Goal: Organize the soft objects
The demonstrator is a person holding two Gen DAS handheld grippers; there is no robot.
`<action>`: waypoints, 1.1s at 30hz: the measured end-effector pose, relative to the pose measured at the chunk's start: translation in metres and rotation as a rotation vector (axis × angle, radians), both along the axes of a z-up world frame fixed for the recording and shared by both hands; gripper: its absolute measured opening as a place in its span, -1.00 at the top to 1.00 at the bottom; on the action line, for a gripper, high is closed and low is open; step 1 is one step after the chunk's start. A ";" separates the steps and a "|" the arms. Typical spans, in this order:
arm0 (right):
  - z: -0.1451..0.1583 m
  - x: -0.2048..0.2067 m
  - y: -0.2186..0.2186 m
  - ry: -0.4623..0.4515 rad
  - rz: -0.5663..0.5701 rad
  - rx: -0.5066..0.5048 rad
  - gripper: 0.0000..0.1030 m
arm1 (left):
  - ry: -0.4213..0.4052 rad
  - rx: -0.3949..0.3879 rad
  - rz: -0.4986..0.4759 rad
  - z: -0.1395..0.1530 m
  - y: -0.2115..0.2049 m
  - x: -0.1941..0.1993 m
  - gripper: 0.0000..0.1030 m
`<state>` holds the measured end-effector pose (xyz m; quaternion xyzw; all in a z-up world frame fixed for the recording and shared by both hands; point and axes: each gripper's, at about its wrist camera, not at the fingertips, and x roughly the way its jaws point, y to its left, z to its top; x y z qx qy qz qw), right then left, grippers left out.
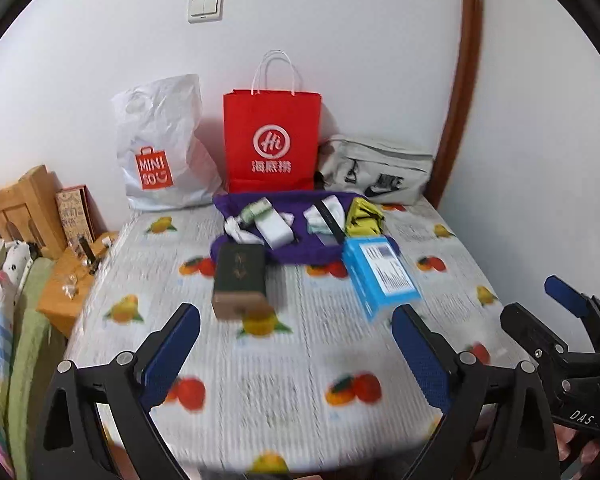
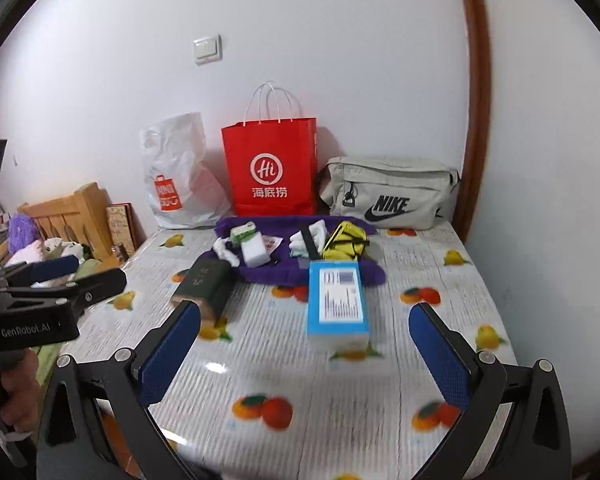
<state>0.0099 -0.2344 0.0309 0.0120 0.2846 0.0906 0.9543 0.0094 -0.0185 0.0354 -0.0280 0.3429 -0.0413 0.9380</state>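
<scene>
A purple plush cloth (image 1: 296, 256) (image 2: 268, 272) lies at the table's far middle. On it are white socks (image 1: 236, 232) (image 2: 224, 250), a white block (image 1: 274, 230) (image 2: 256, 254), a yellow pouch (image 1: 362, 216) (image 2: 346, 242) and a small green pack (image 2: 242, 232). A dark green box (image 1: 240, 276) (image 2: 204, 286) and a blue box (image 1: 380, 272) (image 2: 338, 304) lie in front of the cloth. My left gripper (image 1: 296, 328) and right gripper (image 2: 304, 328) are both open and empty, above the table's near part.
Against the wall stand a white Miniso plastic bag (image 1: 160, 148) (image 2: 180, 176), a red paper bag (image 1: 272, 140) (image 2: 272, 168) and a grey Nike bag (image 1: 376, 172) (image 2: 392, 192). A wooden headboard (image 1: 16, 204), bedside stand and bedding are at the left. The fruit-print tablecloth (image 1: 284, 400) covers the table.
</scene>
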 end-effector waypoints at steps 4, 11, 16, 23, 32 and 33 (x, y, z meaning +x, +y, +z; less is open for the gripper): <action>0.002 -0.045 -0.005 -0.007 0.012 0.009 -0.99 | -0.011 0.002 -0.019 0.000 -0.009 -0.035 -0.89; 0.013 -0.085 -0.015 -0.044 -0.018 0.031 -0.99 | -0.073 0.062 0.030 0.014 -0.016 -0.070 -0.89; 0.013 -0.092 -0.017 -0.051 -0.032 0.035 -0.99 | -0.080 0.076 0.025 0.016 -0.019 -0.075 -0.89; 0.016 -0.096 -0.012 -0.066 -0.031 0.018 -0.99 | -0.094 0.091 0.040 0.018 -0.020 -0.080 -0.89; 0.016 -0.097 -0.008 -0.065 -0.017 0.018 -0.99 | -0.092 0.088 0.047 0.019 -0.018 -0.082 -0.89; 0.016 -0.097 -0.007 -0.065 -0.016 0.020 -0.99 | -0.091 0.087 0.046 0.019 -0.019 -0.083 -0.89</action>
